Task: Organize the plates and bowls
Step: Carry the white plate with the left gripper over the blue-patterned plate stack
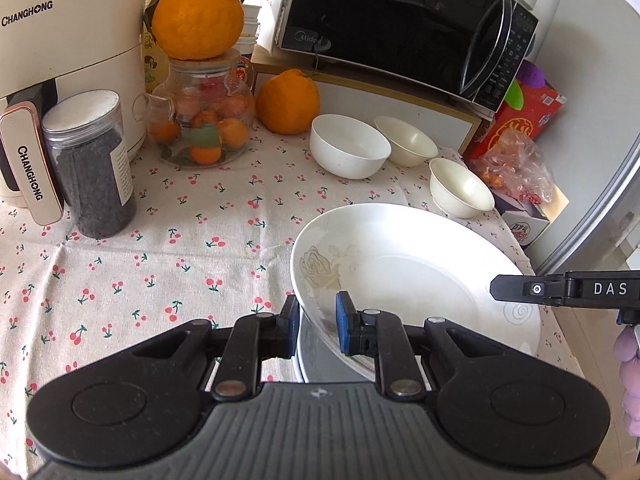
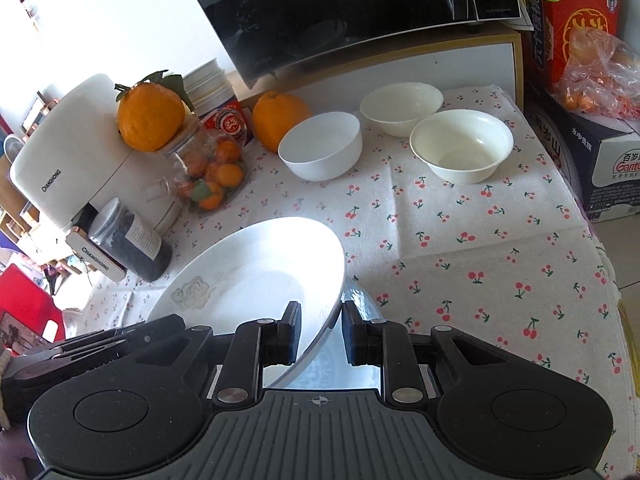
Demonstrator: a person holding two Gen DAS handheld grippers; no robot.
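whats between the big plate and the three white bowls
Only bare cherry-print tablecloth lies between the plate and the bowls, clearest in the right wrist view.

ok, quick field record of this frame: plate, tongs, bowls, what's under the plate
plate: white plate, tilted, held at opposite rims
left tongs: across the near-left rim, one pad each side
right tongs: across the right rim, one pad each side
under plate: second dish, partly hidden
bowls: three, empty, apart on the cloth -
stacked: none yet
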